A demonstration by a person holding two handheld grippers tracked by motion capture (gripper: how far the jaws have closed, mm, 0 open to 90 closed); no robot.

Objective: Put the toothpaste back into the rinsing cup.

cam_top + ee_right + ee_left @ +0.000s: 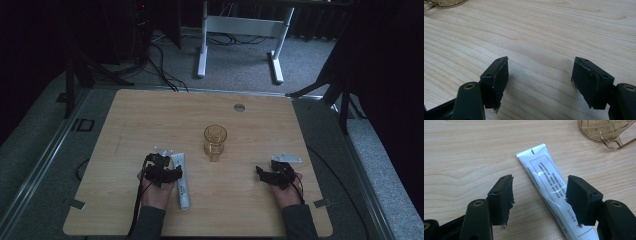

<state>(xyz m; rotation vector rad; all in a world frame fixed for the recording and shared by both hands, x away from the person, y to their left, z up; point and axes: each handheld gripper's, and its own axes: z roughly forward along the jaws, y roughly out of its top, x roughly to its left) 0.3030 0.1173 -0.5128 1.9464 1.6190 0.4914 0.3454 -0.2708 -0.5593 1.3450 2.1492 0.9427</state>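
The white tube (544,180) lies flat on the wooden table (125,125), just left of the amber glass cup (215,142). The left gripper (539,202) hangs over the tube with its jaws released and not pressing. I judge the grasp is beginning: next, lower and squeeze the soft, smooth tube. The right gripper (539,82), right of the cup, is open over bare wood.

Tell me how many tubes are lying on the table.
1: a white tube lies flat beside the left claw, near the amber glass.
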